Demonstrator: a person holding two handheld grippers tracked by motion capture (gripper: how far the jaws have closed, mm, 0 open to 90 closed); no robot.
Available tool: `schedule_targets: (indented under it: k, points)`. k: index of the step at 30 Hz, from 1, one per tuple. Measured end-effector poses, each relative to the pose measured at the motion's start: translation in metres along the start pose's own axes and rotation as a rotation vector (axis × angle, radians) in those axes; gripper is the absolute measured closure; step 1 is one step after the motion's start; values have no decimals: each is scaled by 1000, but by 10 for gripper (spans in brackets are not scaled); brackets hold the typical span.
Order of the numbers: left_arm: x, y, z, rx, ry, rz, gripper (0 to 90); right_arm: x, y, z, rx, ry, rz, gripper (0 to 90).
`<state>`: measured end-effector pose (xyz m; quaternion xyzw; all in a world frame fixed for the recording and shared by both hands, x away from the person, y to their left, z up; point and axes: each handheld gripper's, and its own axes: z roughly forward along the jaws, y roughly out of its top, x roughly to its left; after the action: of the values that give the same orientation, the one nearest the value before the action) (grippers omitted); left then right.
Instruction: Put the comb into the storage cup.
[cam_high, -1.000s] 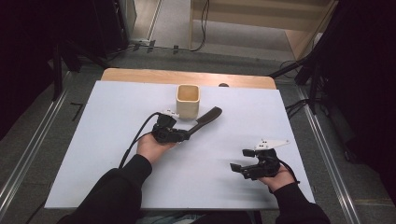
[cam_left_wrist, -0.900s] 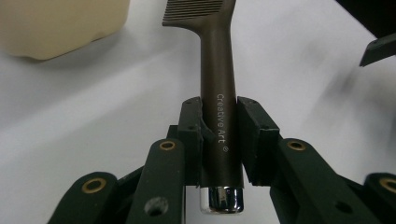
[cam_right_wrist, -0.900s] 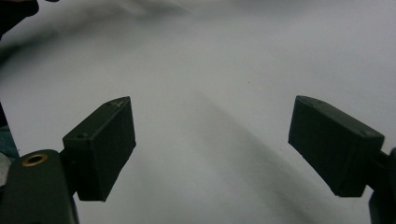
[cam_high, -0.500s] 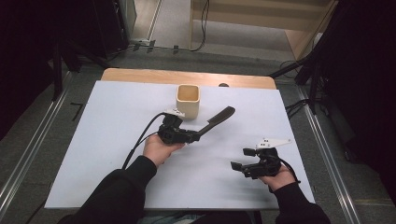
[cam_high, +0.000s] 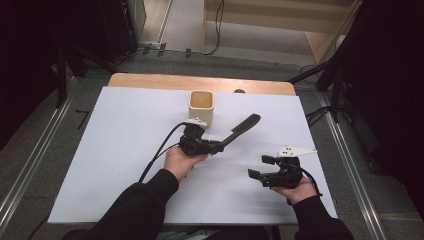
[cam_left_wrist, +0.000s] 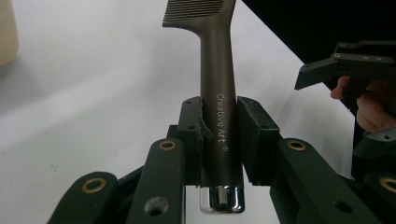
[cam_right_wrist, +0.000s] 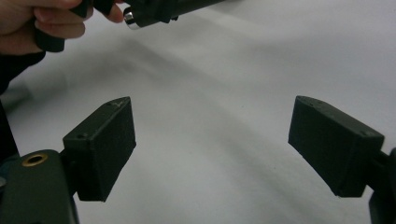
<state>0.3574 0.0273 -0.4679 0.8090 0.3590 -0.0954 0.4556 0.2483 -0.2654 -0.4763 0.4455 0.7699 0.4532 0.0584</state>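
Comb work is midway, by the look of it. The dark brown plastic comb with a long handle and a chrome end cap (cam_left_wrist: 218, 116) is clamped by its handle between the pads of the left gripper (cam_high: 218, 146), which is closed tight on it; in the left gripper view the teeth point away from the jaws and the chrome cap sticks out behind them. In the high view the comb (cam_high: 242, 128) is held clear of the white tabletop (cam_high: 125, 150), slanting up and toward the far right, its toothed end near the middle of the table's right half. Just beside the left gripper, toward the far edge, stands a cream square open-topped cup (cam_high: 202, 106), near the middle of that edge; the comb is outside it and apart from it.

Picking up looks done. What seems left is carrying the comb to the cup and setting it inside, or handing it over; the pictures do not settle which.

The right gripper (cam_high: 257, 167) rests near the right front corner, its jaws spread wide with nothing between them, only bare tabletop beyond the pads (cam_right_wrist: 102, 144).
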Motion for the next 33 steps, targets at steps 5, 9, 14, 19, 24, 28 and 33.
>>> schedule_targets:
  k: [5,9,14,19,24,28,33]
  points:
    - [-6,3,5,-30,-6,-1,731,0,3,-2,-11,-36,-8,133]
    - [-11,2,12,-42,4,-4,731,1,5,-2,-15,-44,13,133]
    - [-15,3,20,-60,16,-2,731,2,11,-5,-49,-52,30,133]
    - [-18,2,26,-83,12,-15,731,2,17,-7,-67,-79,48,133]
    - [-22,1,32,-93,15,-12,731,1,23,-8,-87,-90,78,133]
    - [-25,-1,35,-118,19,-12,731,1,28,-7,-100,-104,99,135]
    - [-27,-4,37,-151,35,-16,731,0,35,-3,-112,-126,117,135]
